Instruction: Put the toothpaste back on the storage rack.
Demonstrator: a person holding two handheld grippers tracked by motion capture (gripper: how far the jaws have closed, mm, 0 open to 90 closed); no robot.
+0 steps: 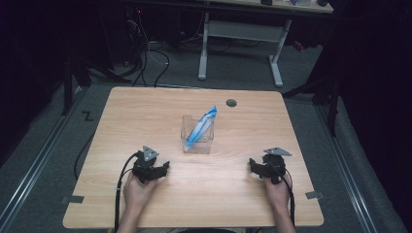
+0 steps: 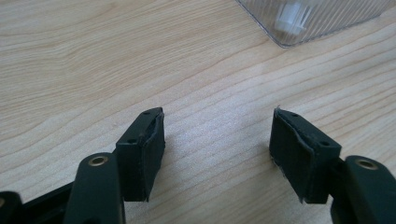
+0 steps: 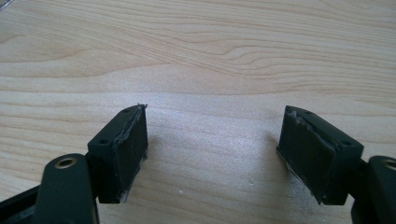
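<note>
Both grippers, left gripper [image 1: 164, 168] and right gripper [image 1: 253, 165], sit near with jaws apart and empty, so honestly a clumsy reach could tip the clear container [image 1: 197, 141] and the blue packet [image 1: 201, 125] leaning inside.

One wooden tabletop [image 1: 194, 204] fills the middle of the frame. One clear plastic box [image 1: 197, 137] stands at its centre, and one blue-and-white packet [image 1: 201, 125] leans inside it. One dark round hole [image 1: 231, 103] marks the upper part of the board. Two tongs are there: the left tongs [image 1: 158, 171] at lower left, the right tongs [image 1: 257, 167] at lower right, one in each of two hands
</note>
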